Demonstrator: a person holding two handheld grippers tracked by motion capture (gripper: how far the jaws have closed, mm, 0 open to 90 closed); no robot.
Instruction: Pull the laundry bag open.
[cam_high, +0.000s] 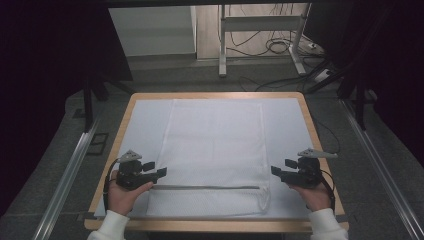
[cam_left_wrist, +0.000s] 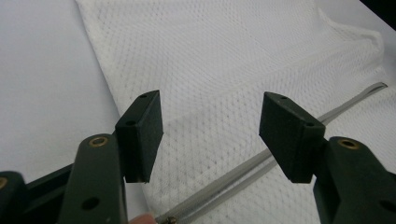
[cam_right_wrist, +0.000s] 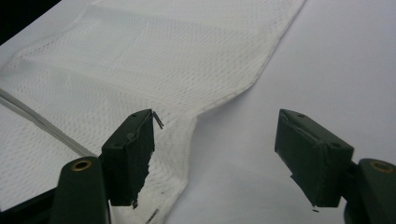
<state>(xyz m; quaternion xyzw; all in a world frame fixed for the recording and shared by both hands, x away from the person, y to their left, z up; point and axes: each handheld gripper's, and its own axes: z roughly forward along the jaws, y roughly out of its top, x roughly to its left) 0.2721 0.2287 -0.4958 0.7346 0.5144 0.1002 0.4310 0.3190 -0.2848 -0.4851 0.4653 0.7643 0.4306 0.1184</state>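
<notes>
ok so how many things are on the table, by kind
white mesh zip bag: 1
white sheet covering the wooden table: 1
black two-jaw claws, left claw and right claw, both open, over the bag's edges: 2
total: 4

Wood-edged table, white sheet over it, mesh bag flat on sheet
</notes>
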